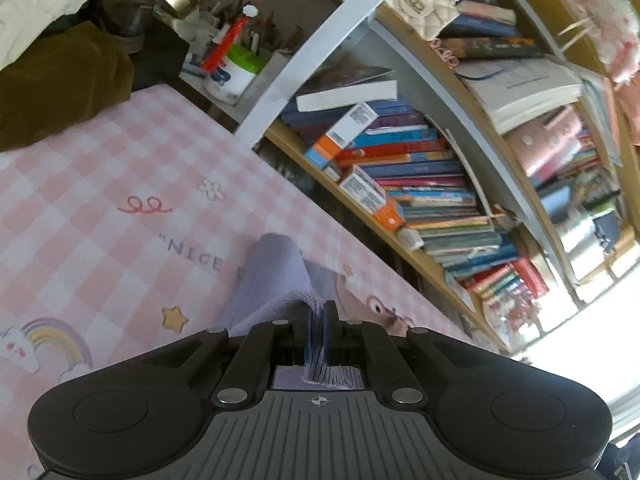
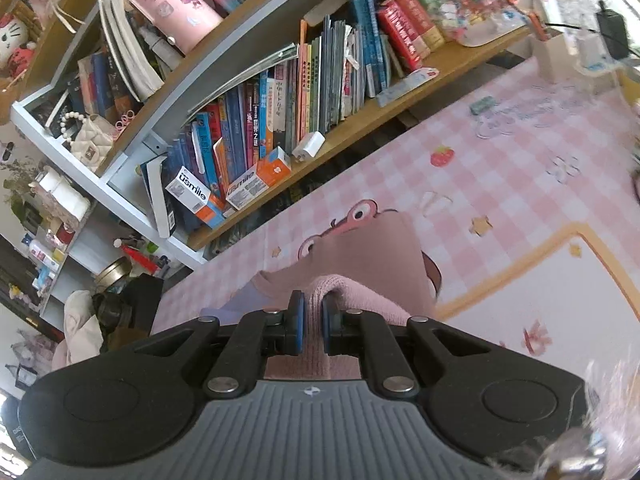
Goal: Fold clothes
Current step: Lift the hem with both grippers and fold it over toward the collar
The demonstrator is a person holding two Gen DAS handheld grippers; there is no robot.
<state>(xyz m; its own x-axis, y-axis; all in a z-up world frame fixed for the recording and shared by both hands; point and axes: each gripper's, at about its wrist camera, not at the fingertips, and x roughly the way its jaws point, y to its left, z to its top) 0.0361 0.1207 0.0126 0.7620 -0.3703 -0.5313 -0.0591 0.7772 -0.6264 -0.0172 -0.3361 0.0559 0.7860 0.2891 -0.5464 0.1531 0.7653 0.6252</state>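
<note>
Grippers, left (image 1: 318,330) and right (image 2: 312,326), each clamp the lilac-and-pink knit garment (image 2: 360,248), lifted low in frame, probably for folding.

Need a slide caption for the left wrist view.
Left gripper shut on lavender knit fabric above the pink checked mat, bookshelf behind.

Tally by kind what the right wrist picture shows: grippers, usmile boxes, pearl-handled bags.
Right gripper: 1
Usmile boxes: 2
Pearl-handled bags: 1
Total: 4
</note>
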